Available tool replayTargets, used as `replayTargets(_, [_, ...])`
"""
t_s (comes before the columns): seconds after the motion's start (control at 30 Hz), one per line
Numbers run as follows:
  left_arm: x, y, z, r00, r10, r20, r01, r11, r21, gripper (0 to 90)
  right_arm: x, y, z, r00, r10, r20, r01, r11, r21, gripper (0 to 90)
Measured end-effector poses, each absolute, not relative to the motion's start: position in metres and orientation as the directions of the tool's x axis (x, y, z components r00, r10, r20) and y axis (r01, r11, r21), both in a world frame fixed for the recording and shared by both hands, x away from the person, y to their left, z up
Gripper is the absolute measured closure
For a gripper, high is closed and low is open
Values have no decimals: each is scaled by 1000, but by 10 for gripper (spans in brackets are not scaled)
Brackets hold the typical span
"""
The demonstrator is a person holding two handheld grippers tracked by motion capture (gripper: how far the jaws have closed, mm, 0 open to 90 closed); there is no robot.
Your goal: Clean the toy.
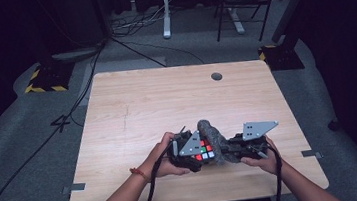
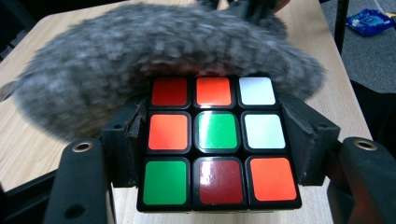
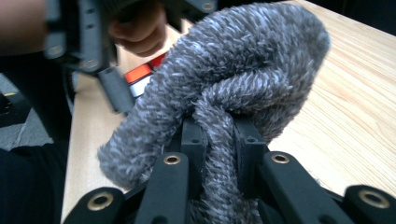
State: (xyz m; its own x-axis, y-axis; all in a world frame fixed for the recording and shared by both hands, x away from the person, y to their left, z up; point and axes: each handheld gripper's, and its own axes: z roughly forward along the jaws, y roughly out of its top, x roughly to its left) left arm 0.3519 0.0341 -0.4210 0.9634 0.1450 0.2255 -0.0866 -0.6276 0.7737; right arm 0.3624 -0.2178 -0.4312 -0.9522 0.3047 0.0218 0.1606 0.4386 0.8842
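Left gripper (image 2: 217, 154) jaws clamp the cube (image 2: 217, 142) squarely; right gripper (image 3: 219, 140) pinches the cloth (image 3: 219, 79).

1. High view: dim overall; surroundings fall into near-black, while the pale wooden table (image 1: 176, 100) catches even overhead light. Shadows are soft and short. Detail is coarse.
2. Left gripper view: bright close-up; glossy stickers of the cube (image 2: 217, 142) carry small white glare patches. The grey cloth (image 2: 140, 60) above it is smeared and out of focus.
3. Right gripper view: cloth fibres are fairly sharp; the hand (image 3: 140, 28) and far background are blurred.
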Motion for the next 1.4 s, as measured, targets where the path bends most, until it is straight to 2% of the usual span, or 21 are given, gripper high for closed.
replayTargets(0.27, [351, 39, -413, 964, 152, 219, -90, -589, 803, 338, 374, -210, -458, -943, 331, 35, 228, 565, 793, 786])
replayTargets(0.5, [355, 44, -413, 966, 172, 192, -64, -562, 825, 337, 373, -212, -457, -950, 302, 73, 228, 519, 824, 784])
replayTargets(0.63, [353, 36, -423, 951, 172, 258, -83, -659, 747, 337, 368, -220, -440, -960, 265, 96, 206, 426, 881, 785])
replayTargets(0.73, [352, 32, -425, 951, 165, 262, -87, -671, 736, 337, 360, -213, -434, -962, 272, 10, 147, 488, 860, 786])
replayTargets(0.9, [352, 37, -415, 963, 157, 220, -85, -597, 797, 337, 369, -214, -447, -948, 317, 24, 197, 528, 826, 786])
replayTargets(1.13, [353, 46, -406, 971, 155, 184, -78, -522, 849, 337, 373, -206, -461, -949, 310, 57, 233, 569, 789, 786])
replayTargets(1.23, [352, 44, -407, 970, 153, 190, -82, -528, 845, 337, 371, -200, -466, -957, 283, 62, 225, 591, 774, 785])
replayTargets(1.4, [354, 43, -411, 970, 141, 196, -87, -554, 828, 336, 368, -202, -460, -968, 237, 78, 199, 543, 816, 786])
